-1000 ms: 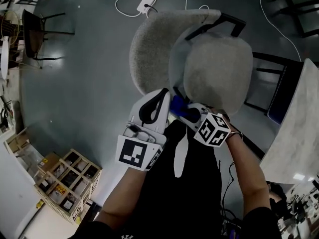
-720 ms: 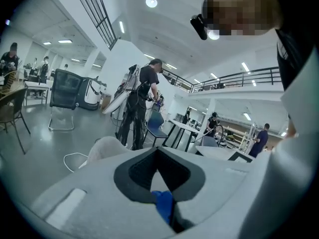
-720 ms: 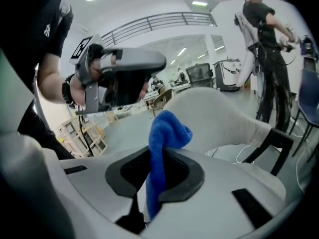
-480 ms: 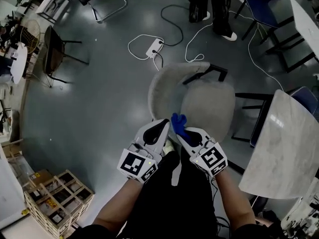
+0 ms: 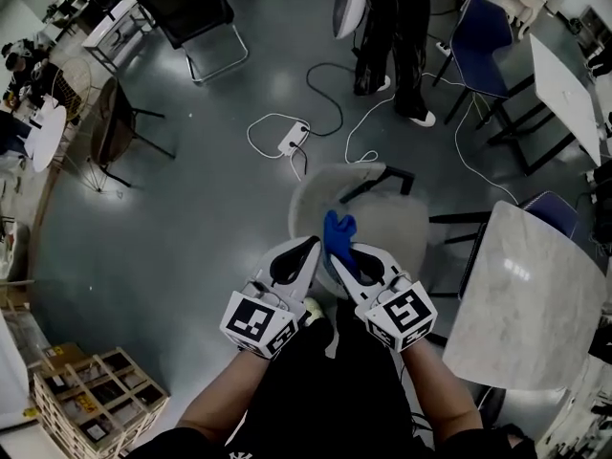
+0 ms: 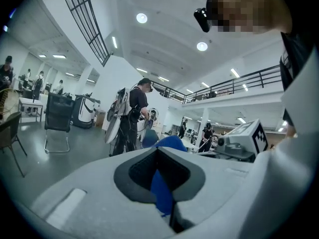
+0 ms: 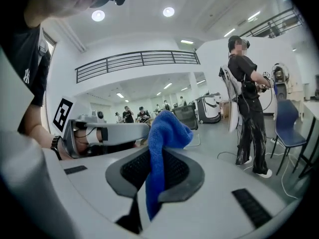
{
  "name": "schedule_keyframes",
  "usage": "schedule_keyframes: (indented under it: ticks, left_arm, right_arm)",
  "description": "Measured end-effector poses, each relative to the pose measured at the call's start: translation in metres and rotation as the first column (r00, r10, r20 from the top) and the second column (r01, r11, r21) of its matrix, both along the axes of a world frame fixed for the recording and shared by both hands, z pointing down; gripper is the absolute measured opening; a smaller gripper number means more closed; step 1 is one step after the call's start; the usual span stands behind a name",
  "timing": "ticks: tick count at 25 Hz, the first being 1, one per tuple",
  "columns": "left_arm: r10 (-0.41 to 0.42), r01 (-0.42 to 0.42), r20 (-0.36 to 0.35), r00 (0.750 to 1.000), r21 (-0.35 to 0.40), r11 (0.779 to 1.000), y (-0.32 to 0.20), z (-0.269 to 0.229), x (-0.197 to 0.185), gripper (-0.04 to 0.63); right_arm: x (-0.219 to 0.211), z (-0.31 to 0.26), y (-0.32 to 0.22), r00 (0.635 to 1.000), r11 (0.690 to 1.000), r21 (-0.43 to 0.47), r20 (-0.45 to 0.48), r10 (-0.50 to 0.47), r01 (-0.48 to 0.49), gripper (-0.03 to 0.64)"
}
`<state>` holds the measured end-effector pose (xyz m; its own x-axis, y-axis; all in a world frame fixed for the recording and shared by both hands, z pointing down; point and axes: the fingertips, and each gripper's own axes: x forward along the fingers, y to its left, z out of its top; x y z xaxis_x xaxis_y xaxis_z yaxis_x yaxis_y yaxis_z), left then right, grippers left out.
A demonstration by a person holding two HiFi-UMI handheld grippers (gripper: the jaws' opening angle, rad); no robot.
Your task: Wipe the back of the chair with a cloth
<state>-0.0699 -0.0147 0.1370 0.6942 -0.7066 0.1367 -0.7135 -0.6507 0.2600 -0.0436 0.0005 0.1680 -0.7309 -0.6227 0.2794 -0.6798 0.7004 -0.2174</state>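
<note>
Grey polished floor [image 5: 191, 189] filled the head view, with a power strip [image 5: 287, 140] and its loose cables at about eleven o'clock from the chair [image 5: 311, 194] and a marble table [image 5: 516, 295] at about four o'clock from it. Both tools were held up close to the body, at six o'clock from the chair and well clear of its upholstery.

The right gripper [image 5: 346, 256] had its jaws clamped on the blue cloth [image 5: 338, 231], which bunched up above the pads in a loose lump. The left gripper [image 5: 311, 245] sat just beside it at nine o'clock, jaws together. A strip of blue ran down the seam between them, so it seemed to pinch an edge of the same cloth, though its own view was too tight to be sure.

The step in hand looked like readying the cloth before contact. To do it well, the bunch wanted spreading so that a flat face met the curved backrest, not a wad. The right tool could then carry it to the top edge and sweep down in overlapping strokes, pressing lightly enough that the fabric did not drag free of the jaws.
</note>
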Motion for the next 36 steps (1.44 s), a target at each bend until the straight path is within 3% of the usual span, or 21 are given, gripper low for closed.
schedule_keyframes:
  ticks: [14,36]
  left_arm:
    - [-0.041,0.043,-0.022,0.999,0.088,0.995,0.004,-0.077,-0.011,0.008]
    - [-0.062,0.065,-0.026,0.998,0.115,0.991,-0.017,-0.093,-0.010,0.009]
  right_arm:
    - [-0.010,-0.091,-0.003,1.000,0.991,0.135,0.013,-0.009,0.007,0.060]
    - [-0.011,-0.102,-0.020,0.999,0.990,0.140,0.019,-0.025,0.023,0.058]
